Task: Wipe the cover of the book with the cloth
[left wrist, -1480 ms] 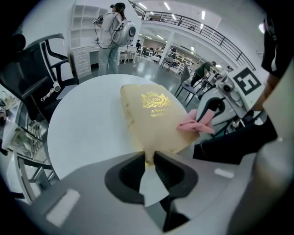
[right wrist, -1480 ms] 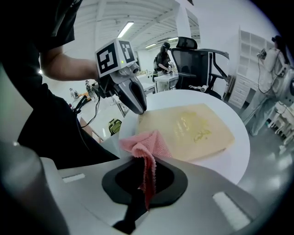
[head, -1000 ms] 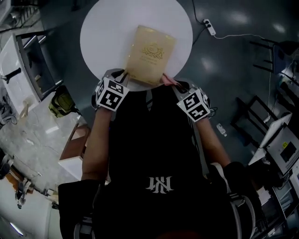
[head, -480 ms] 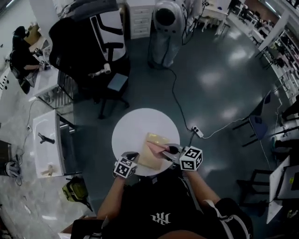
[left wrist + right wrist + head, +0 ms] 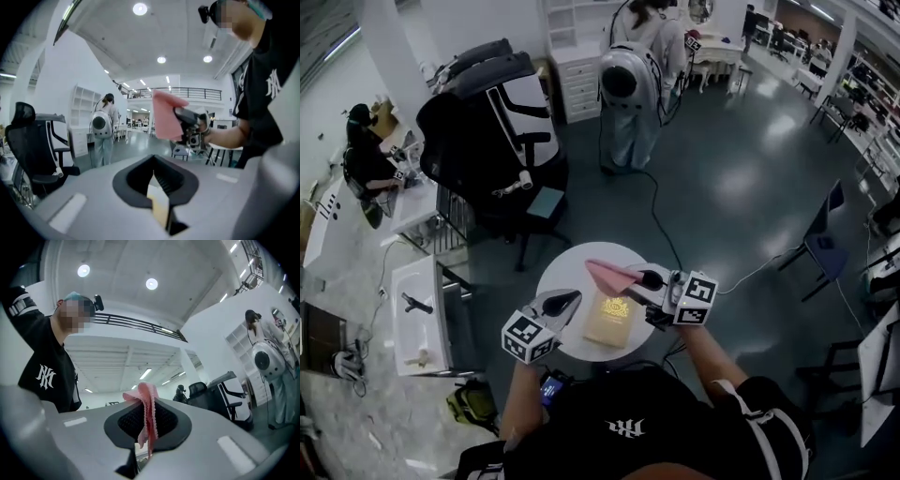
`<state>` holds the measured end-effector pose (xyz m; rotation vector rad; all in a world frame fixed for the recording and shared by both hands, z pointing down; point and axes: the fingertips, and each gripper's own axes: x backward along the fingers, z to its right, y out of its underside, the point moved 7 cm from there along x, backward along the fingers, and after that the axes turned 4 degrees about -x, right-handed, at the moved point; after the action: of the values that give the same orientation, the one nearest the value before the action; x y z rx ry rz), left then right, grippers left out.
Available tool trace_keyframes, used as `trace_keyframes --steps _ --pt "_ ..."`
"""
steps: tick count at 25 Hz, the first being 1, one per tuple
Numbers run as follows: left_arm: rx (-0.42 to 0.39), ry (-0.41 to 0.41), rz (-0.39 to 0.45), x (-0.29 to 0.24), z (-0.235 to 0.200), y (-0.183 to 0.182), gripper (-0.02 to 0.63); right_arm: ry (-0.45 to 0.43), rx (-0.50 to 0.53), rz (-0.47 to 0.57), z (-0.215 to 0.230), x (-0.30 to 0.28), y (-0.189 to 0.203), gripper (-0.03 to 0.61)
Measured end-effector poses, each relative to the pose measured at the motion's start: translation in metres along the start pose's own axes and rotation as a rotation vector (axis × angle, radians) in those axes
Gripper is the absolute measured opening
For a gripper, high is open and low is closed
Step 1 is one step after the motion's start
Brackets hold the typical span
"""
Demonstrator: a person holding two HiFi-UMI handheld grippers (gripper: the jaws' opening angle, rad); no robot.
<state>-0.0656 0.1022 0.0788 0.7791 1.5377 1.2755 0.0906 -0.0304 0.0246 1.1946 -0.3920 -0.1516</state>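
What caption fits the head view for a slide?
Right gripper holds the pink cloth above the round white table where the book lies; left gripper is shut and empty.

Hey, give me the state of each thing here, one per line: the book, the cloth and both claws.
book: closed, cover up, lying flat on the round table, nothing touching it.
cloth: pinched at one end, held in the air, off the book.
right claw: shut on the cloth.
left claw: shut, empty, raised above the table.
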Motion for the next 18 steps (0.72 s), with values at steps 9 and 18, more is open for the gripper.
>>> trace_keyframes --steps 9,18 --pt "0.083 0.005 0.357 0.052 0.095 -0.080 0.003 -0.032 0.101 -0.037 -0.055 0.128 -0.024 0.012" --pt "0.211 -0.133 0.339 0.099 0.161 -0.026 0.002 -0.114 -0.005 -0.050 -0.084 0.169 0.025 0.012"
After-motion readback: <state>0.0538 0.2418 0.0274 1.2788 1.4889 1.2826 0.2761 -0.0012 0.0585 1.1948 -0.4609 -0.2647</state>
